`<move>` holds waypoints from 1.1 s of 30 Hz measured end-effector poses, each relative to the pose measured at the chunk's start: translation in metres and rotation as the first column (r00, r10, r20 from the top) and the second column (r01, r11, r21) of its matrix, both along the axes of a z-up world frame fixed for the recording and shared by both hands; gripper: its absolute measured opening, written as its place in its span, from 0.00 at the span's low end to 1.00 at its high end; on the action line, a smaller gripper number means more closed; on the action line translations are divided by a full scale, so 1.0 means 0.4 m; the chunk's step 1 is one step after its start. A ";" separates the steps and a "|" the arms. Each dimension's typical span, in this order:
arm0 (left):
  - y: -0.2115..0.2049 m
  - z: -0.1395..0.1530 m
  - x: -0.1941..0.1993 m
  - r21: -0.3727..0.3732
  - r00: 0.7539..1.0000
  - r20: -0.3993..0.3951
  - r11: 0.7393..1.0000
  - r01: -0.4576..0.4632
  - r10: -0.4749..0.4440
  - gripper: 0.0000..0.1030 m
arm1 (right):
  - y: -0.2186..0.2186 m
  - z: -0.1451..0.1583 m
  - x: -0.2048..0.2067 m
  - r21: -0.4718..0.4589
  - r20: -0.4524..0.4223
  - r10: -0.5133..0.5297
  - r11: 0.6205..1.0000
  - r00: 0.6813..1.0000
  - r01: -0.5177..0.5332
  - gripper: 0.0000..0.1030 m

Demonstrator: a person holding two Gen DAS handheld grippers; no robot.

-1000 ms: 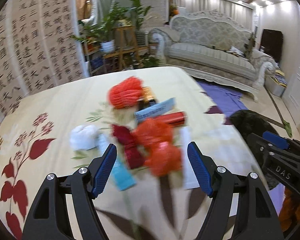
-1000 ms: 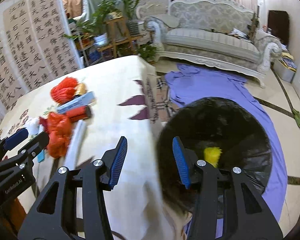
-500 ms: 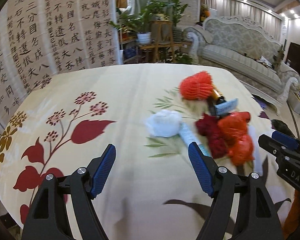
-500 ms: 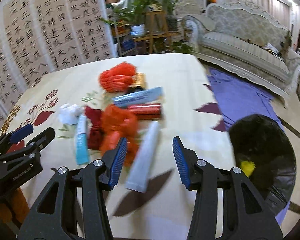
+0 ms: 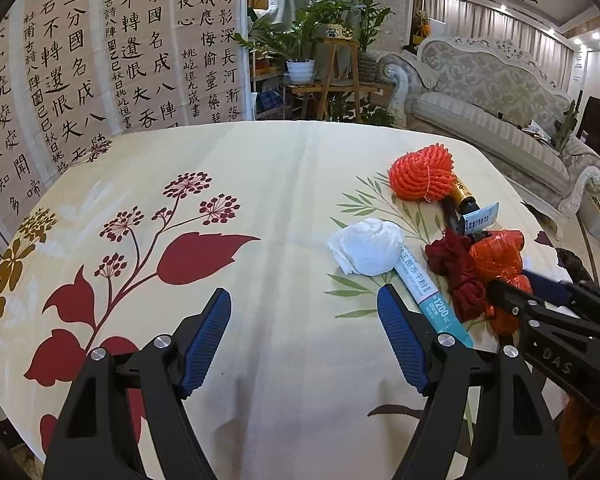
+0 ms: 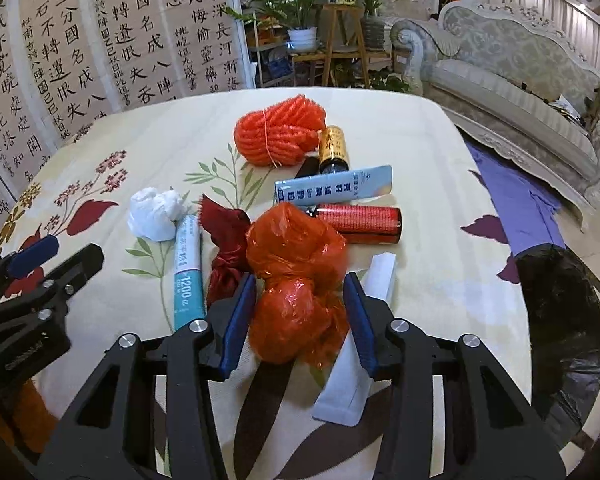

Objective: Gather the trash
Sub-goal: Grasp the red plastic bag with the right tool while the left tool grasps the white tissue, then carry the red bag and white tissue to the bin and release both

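Observation:
A heap of trash lies on the flowered tablecloth [image 6: 440, 168]. My right gripper [image 6: 300, 304] is open with its jaws on either side of a crumpled orange plastic bag [image 6: 296, 276]. Around it lie a dark red wrapper [image 6: 226, 248], a teal tube [image 6: 188, 272], a white tissue ball [image 6: 156, 212], an orange net [image 6: 280, 132], a red can [image 6: 360, 222], a gold bottle [image 6: 332, 148], a blue packet [image 6: 334, 190] and a white tube [image 6: 360, 360]. My left gripper [image 5: 304, 320] is open and empty over bare cloth left of the tissue ball [image 5: 368, 250].
A black trash bag [image 6: 560, 320] stands open beside the table's right edge, over a purple cloth [image 6: 516, 200] on the floor. A calligraphy screen [image 5: 100, 60], plants [image 5: 320, 20] and a sofa [image 5: 492, 92] stand behind the table.
My right gripper has swung from the trash bag back over the table and come down around the orange bag. My left gripper has swung left, off the heap.

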State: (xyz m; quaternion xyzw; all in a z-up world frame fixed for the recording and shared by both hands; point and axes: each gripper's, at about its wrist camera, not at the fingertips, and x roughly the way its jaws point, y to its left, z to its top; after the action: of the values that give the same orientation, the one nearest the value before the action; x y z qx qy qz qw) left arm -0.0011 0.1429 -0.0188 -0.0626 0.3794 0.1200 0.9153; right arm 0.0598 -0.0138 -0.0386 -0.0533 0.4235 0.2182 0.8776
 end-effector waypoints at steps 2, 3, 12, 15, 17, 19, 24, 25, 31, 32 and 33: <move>0.000 0.001 0.002 -0.007 1.000 0.003 1.000 0.004 -0.004 0.72 | 0.001 -0.001 -0.003 -0.001 0.006 0.000 1.000 1.000 0.000 0.31; 0.000 0.001 0.005 -0.012 1.000 0.003 1.000 0.007 -0.007 0.72 | 0.003 0.002 -0.004 -0.001 0.009 0.002 1.000 1.000 -0.002 0.31; -0.017 0.011 0.029 -0.016 0.999 0.013 0.999 0.038 -0.038 0.73 | -0.026 0.052 0.002 0.031 0.052 -0.023 0.999 0.998 0.022 0.30; -0.023 0.014 0.045 -0.017 0.999 0.015 0.999 0.047 -0.047 0.74 | -0.047 0.071 0.012 0.036 0.073 -0.045 0.998 0.996 0.043 0.30; -0.027 0.013 0.058 -0.020 0.999 0.010 0.998 0.054 -0.054 0.75 | -0.059 0.077 0.019 0.032 0.085 -0.060 0.998 0.995 0.058 0.30; -0.030 0.010 0.071 -0.022 0.998 0.007 0.998 0.059 -0.059 0.75 | -0.075 0.082 0.029 0.027 0.096 -0.079 0.997 0.992 0.077 0.30; -0.036 -0.003 0.111 -0.016 0.997 -0.013 0.997 0.074 -0.075 0.75 | -0.119 0.081 0.062 0.034 0.093 -0.131 0.991 0.987 0.128 0.30; -0.036 -0.008 0.118 -0.019 0.997 -0.018 0.997 0.078 -0.078 0.75 | -0.126 0.080 0.066 0.036 0.091 -0.138 0.990 0.986 0.136 0.30; -0.030 -0.024 0.147 -0.058 0.994 -0.044 0.993 0.101 -0.103 0.52 | -0.143 0.068 0.077 0.035 0.081 -0.154 0.988 0.985 0.152 0.30; -0.028 -0.028 0.151 -0.075 0.992 -0.053 0.991 0.109 -0.113 0.49 | -0.143 0.066 0.077 0.036 0.080 -0.155 0.988 0.985 0.153 0.30; -0.028 -0.031 0.153 -0.088 0.991 -0.059 0.989 0.118 -0.124 0.43 | -0.144 0.064 0.078 0.036 0.077 -0.155 0.988 0.985 0.153 0.30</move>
State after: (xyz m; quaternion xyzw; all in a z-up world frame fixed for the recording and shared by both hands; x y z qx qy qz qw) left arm 0.0602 0.1317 -0.0312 -0.0743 0.4163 0.0500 0.9048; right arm 0.0910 -0.0712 -0.0129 -0.0158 0.3875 0.1537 0.9088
